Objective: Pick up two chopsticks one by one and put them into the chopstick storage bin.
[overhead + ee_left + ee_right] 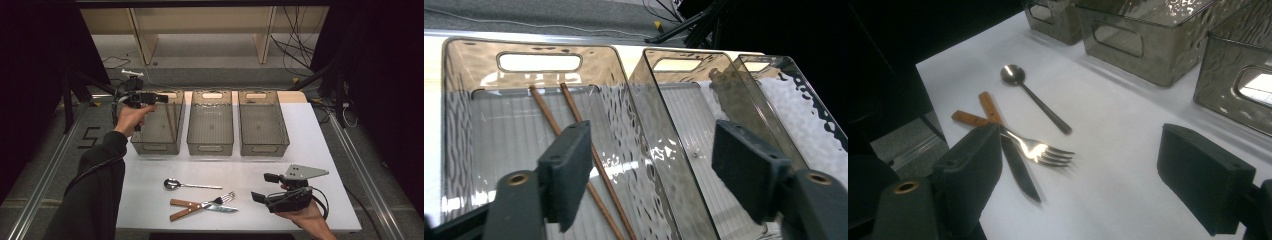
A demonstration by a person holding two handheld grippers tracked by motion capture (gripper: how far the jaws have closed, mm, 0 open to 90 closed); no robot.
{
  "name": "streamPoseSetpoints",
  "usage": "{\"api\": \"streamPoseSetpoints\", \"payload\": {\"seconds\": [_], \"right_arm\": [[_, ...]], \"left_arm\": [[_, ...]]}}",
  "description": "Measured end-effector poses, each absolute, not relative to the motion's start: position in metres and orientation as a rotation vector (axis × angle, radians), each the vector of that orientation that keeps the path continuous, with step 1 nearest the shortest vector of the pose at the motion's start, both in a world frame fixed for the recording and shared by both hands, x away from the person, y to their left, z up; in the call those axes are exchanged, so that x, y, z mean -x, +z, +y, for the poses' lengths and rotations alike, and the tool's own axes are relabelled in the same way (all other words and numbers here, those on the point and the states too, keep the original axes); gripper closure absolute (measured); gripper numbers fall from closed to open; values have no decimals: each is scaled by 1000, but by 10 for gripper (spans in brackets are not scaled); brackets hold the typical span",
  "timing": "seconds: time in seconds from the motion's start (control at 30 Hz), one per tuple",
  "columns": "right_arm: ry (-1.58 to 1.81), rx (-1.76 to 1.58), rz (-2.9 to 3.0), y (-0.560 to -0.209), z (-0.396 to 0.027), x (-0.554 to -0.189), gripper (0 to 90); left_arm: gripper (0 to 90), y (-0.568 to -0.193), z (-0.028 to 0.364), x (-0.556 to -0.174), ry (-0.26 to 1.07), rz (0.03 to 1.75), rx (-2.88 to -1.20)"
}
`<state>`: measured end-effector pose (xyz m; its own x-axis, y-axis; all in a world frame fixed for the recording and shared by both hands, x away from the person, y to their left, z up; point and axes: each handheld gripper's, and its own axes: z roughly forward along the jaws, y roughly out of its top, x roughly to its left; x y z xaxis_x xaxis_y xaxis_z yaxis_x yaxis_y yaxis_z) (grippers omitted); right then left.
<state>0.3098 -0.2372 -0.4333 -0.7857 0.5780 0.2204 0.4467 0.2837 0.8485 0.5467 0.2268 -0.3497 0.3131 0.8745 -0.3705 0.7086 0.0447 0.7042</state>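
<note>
if the right gripper (1083, 185), jaws wide and empty, grabs at the crossed fork (1040, 150) and knife (1018, 172) near its 11 o'clock, both could lift, while the left gripper (654, 170), also wide and empty, hangs over the chopsticks (589, 150) in the left bin (454, 125).

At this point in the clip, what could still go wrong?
The crossed wooden-handled fork and wooden-handled knife overlap, so the open right gripper might lift or drag both at once. The two thin brown chopsticks lean against the left smoky plastic bin's end wall; the left gripper's open jaws could knock them.
</note>
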Motion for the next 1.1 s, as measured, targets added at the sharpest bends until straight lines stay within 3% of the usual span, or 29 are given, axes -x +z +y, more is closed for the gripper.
{"api": "streamPoseSetpoints", "payload": {"seconds": [0.2,0.53,1.1], "right_arm": [[1524,-964,2410,-433,-238,-309,189],[1521,-962,2405,-434,-237,-308,189],[1520,-952,2394,-439,-233,-305,193]], "left_arm": [[211,-347,221,-534,209,1381,-1752],[197,-340,206,-478,185,1169,-1768],[194,-392,184,-403,109,1023,-1850]]}}
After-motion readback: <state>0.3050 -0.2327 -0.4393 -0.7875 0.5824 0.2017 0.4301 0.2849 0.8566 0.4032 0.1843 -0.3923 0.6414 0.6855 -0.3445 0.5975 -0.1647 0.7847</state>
